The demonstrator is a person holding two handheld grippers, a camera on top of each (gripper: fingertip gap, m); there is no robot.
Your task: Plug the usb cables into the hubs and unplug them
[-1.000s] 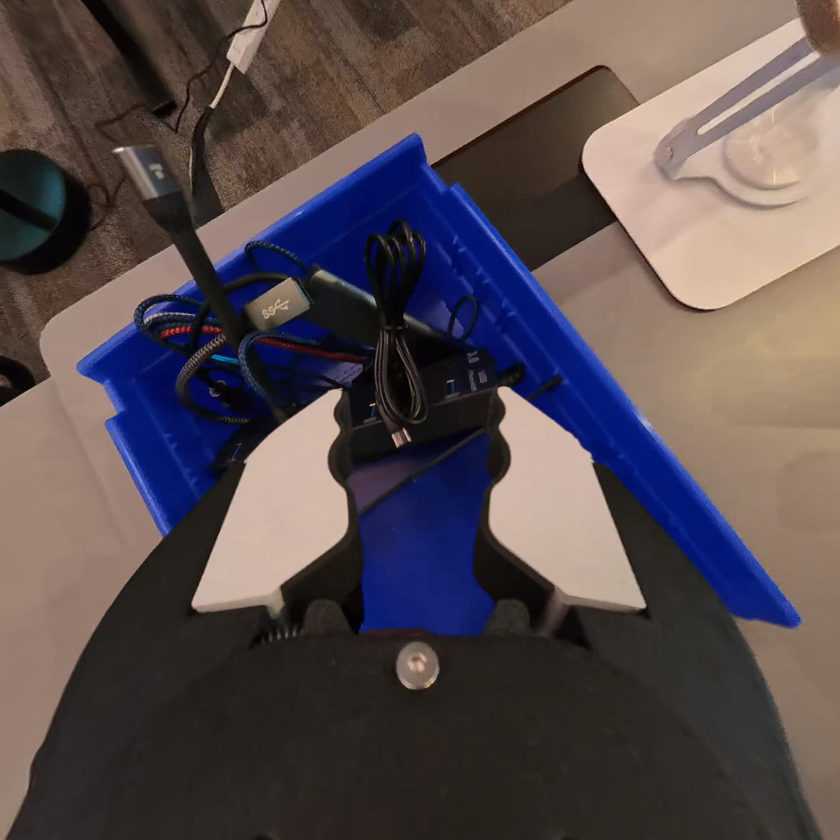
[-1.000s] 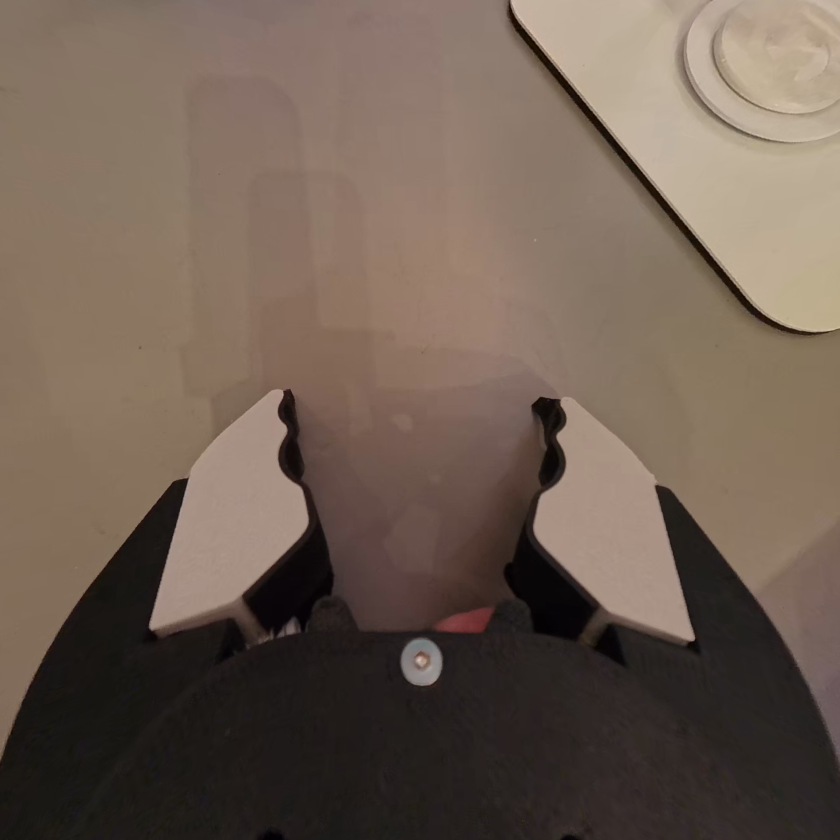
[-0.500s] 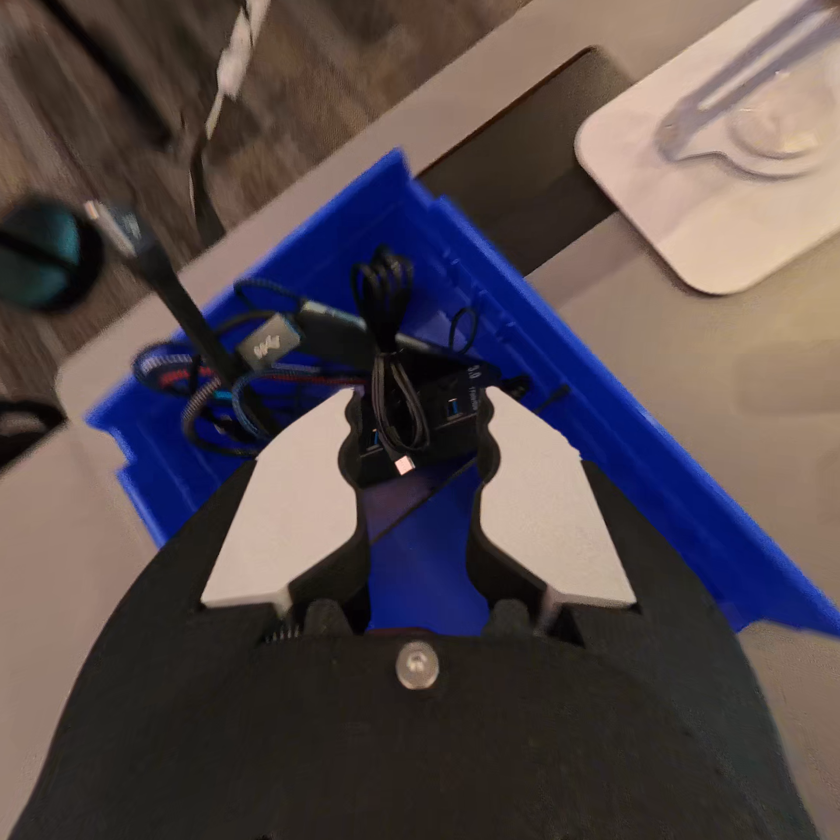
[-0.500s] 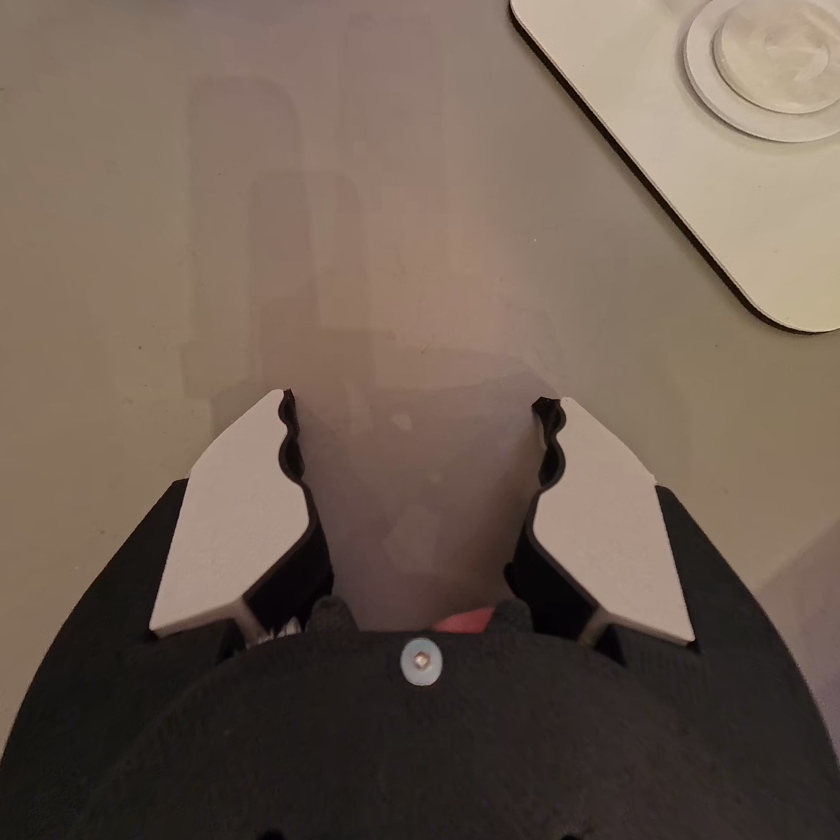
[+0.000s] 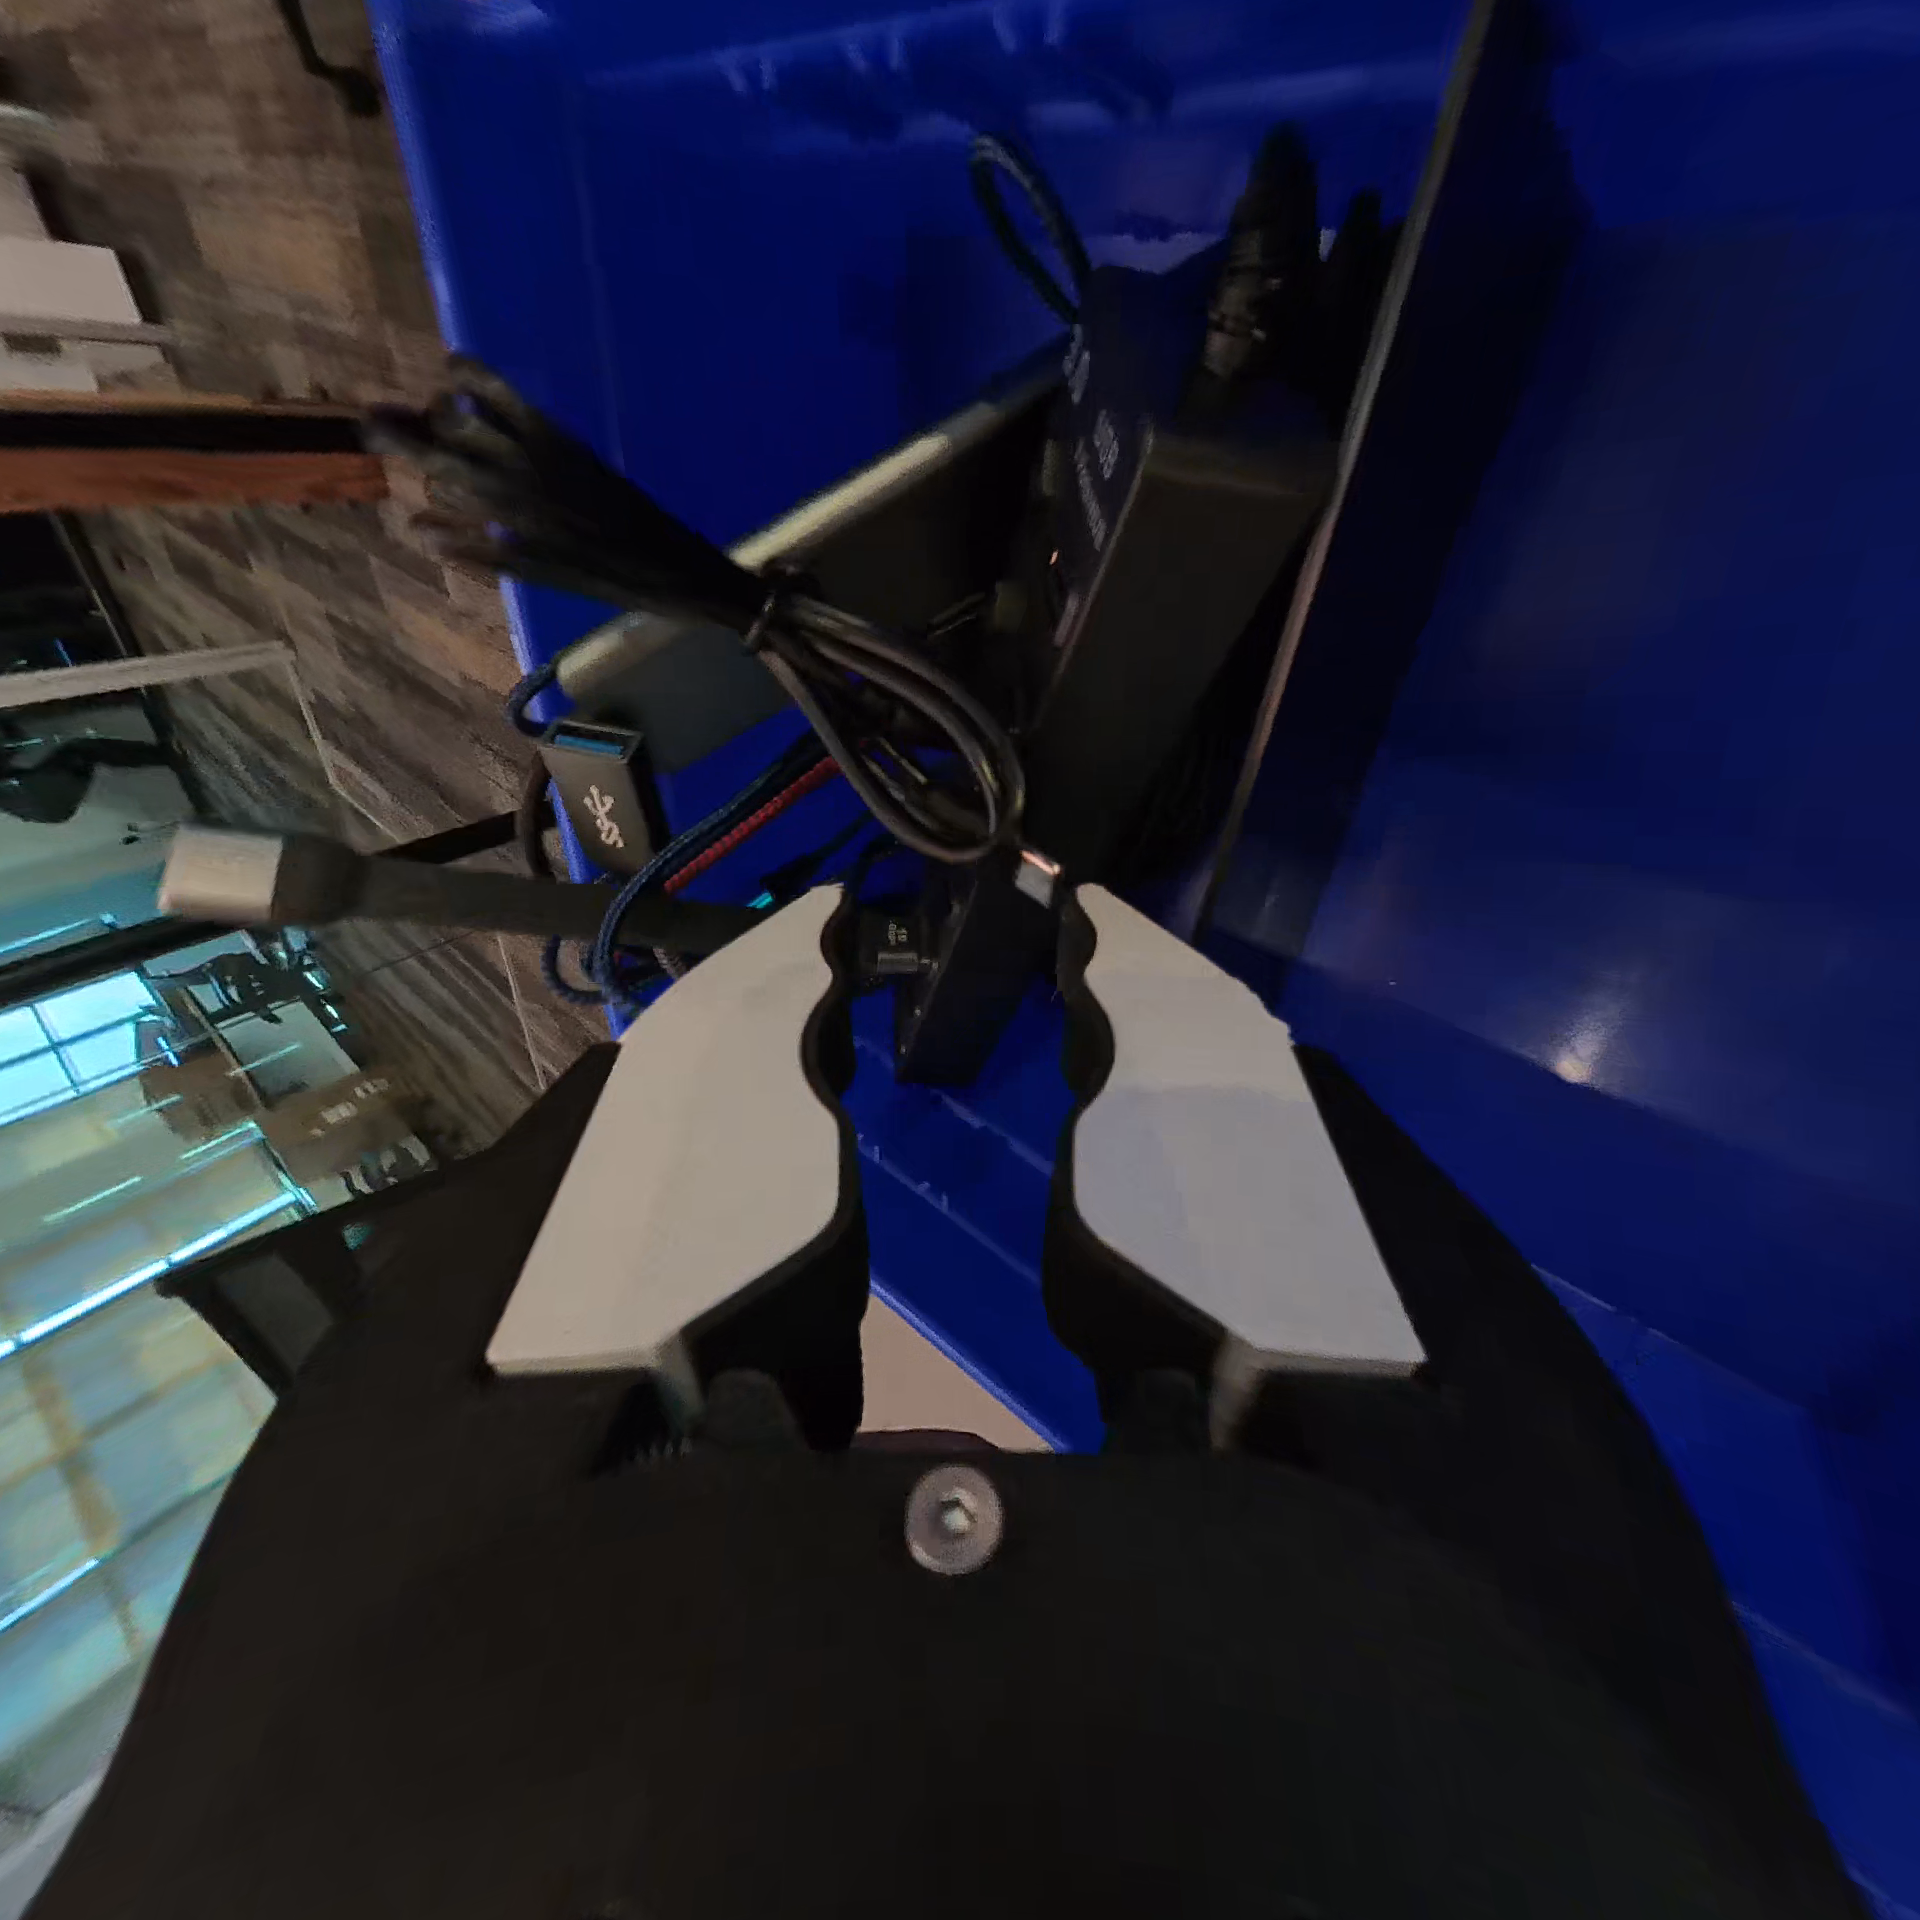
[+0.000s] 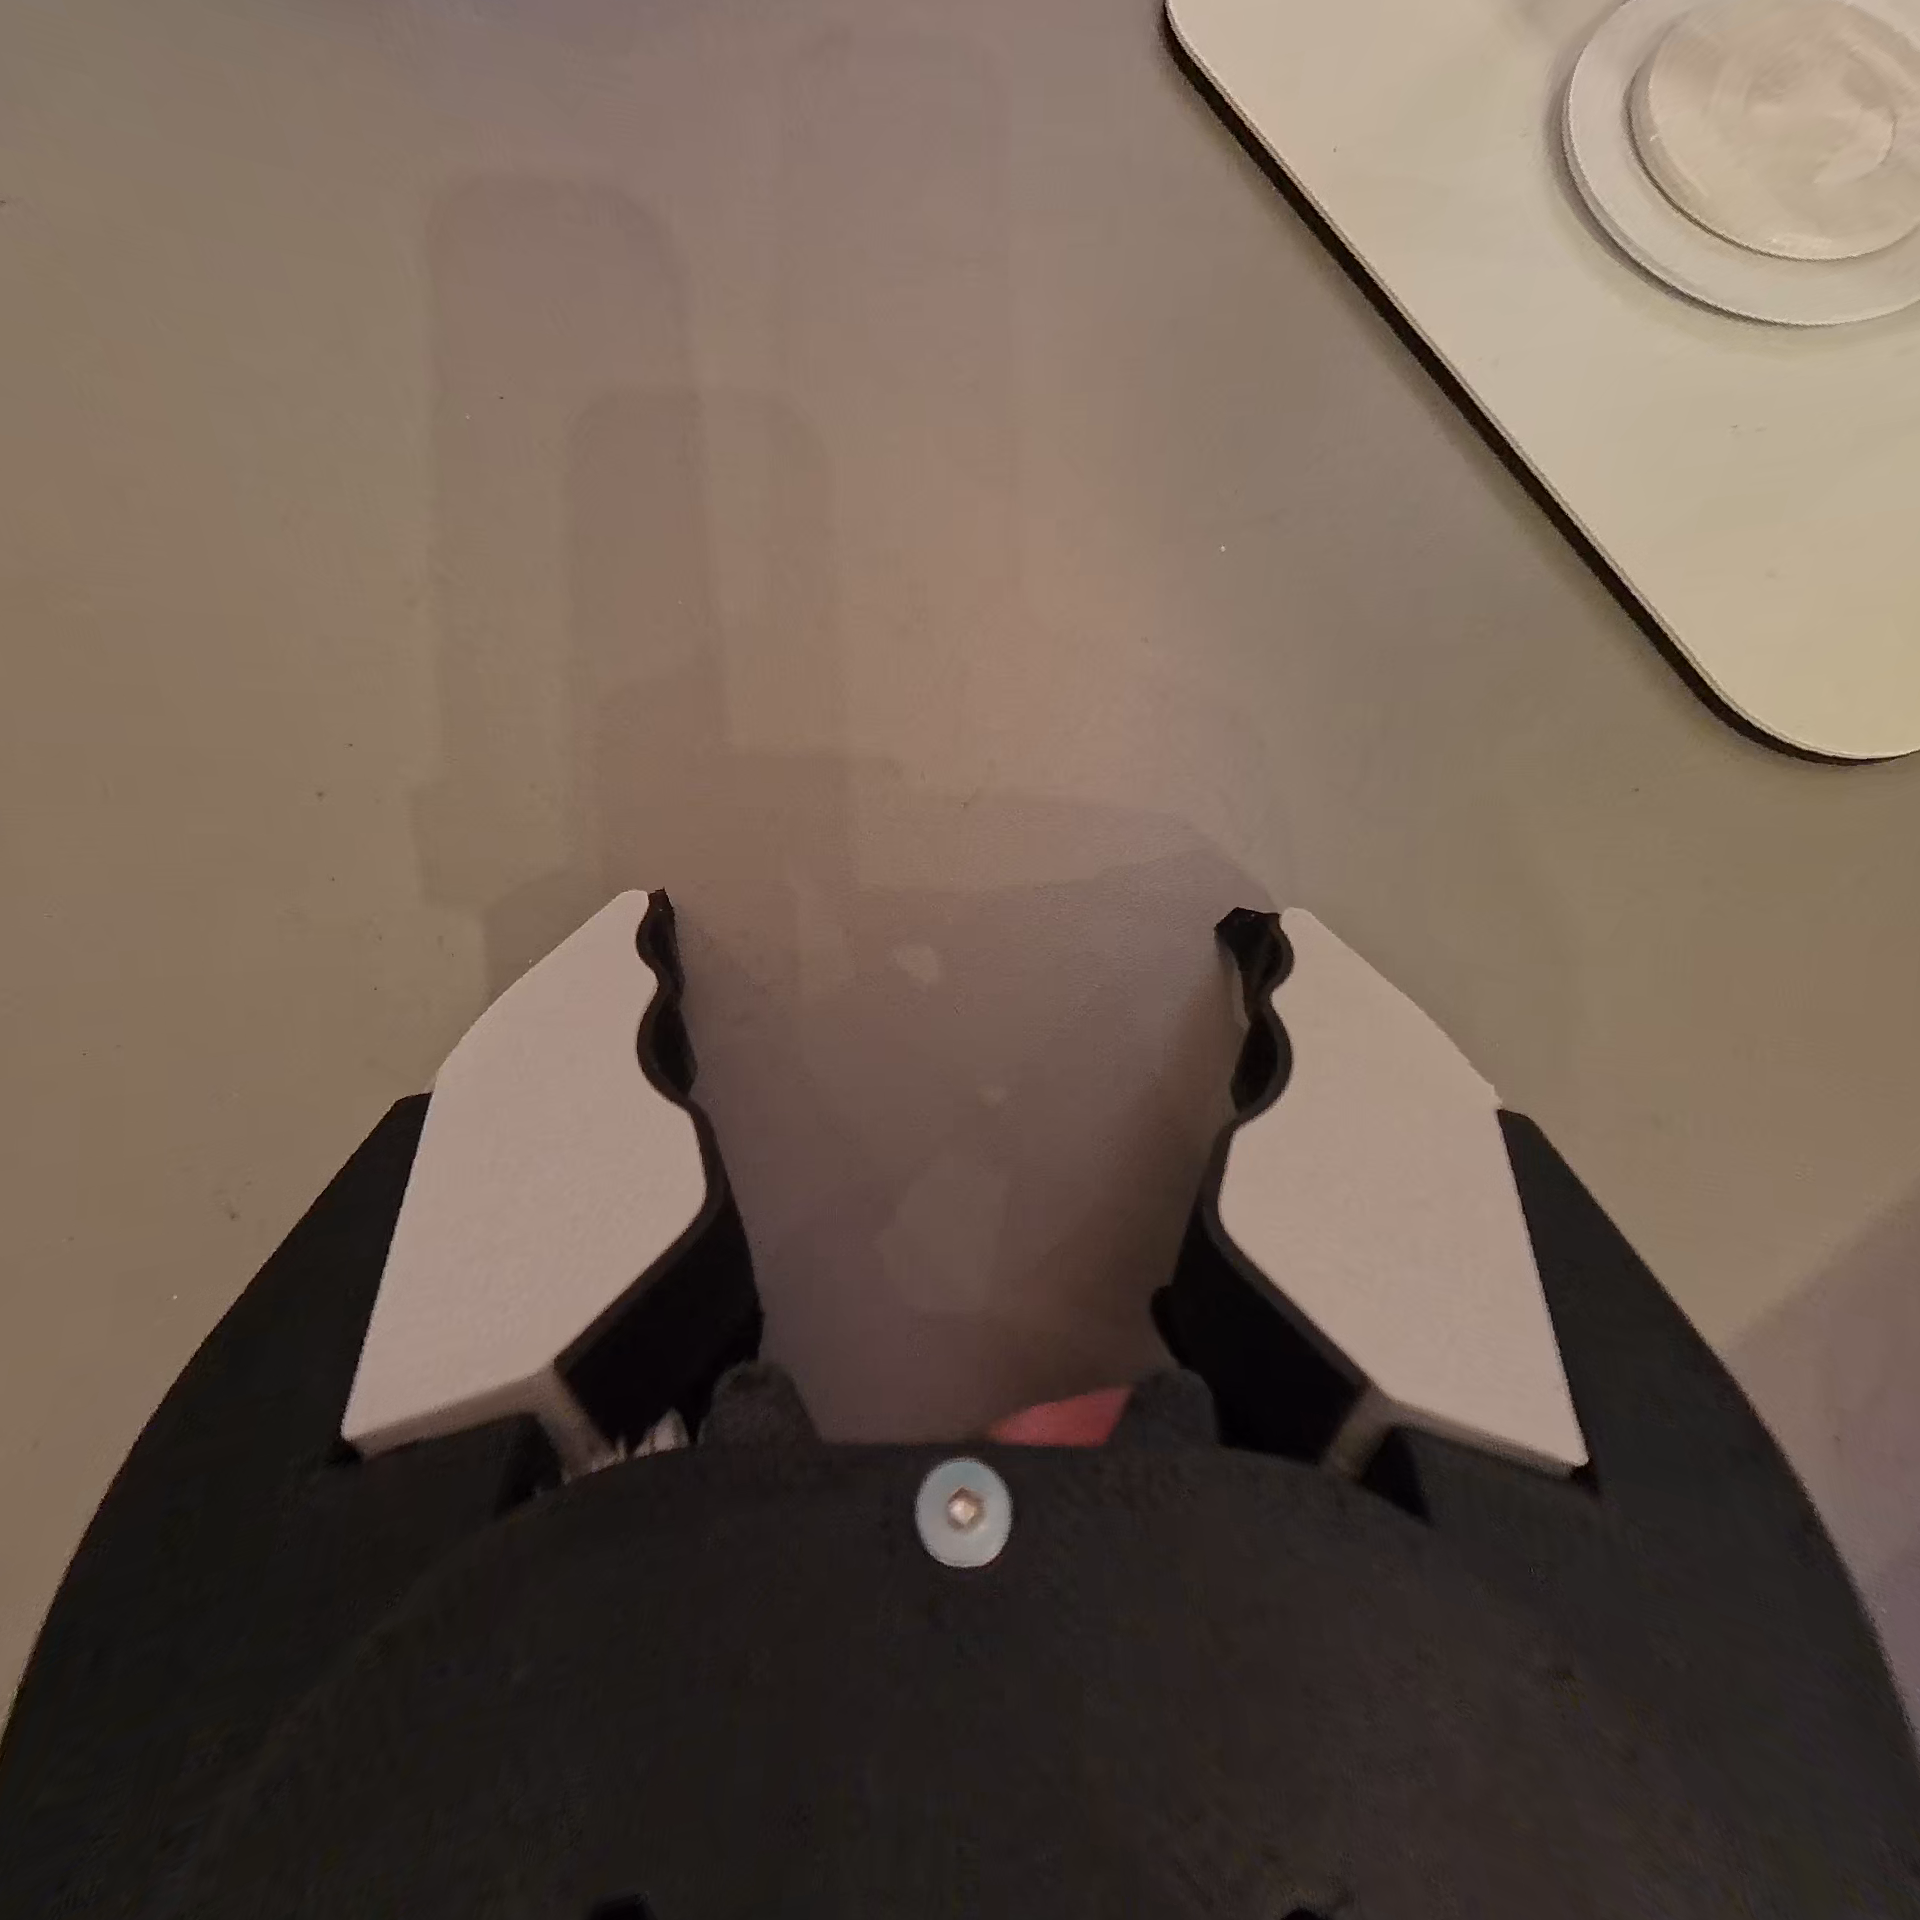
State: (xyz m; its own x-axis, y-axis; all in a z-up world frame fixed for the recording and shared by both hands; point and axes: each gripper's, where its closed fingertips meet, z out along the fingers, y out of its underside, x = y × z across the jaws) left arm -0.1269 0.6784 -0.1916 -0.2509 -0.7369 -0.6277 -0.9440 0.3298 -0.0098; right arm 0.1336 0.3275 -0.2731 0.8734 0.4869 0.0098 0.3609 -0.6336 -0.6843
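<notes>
Two views, taken in turn. In the left wrist view, the left gripper [image 5: 951, 935] has tilted sharply since a second ago: the blue bin [image 5: 1558, 727], then seen from above on the table, now fills the frame from twelve to four o'clock with its floor standing almost like a wall. The fingers have drawn much closer together than before. Between the fingertips sits the end of a black USB hub [image 5: 966, 977]; the right pad looks to be against it, but contact on the left side cannot be told for sure through the blur. A bundled black cable [image 5: 883, 748] hangs over the hub at twelve o'clock from the tips. A grey USB plug [image 5: 603, 800] and a silver-tipped plug on a black cable [image 5: 223, 883] jut out toward nine and ten o'clock, beside braided blue and red cables [image 5: 727, 852].

In the right wrist view, nothing has changed. The right gripper [image 6: 951, 925] hovers over the bare grey table [image 6: 312, 520], fingers wide apart with nothing between them. A white pad [image 6: 1558, 416] lies at two o'clock.
</notes>
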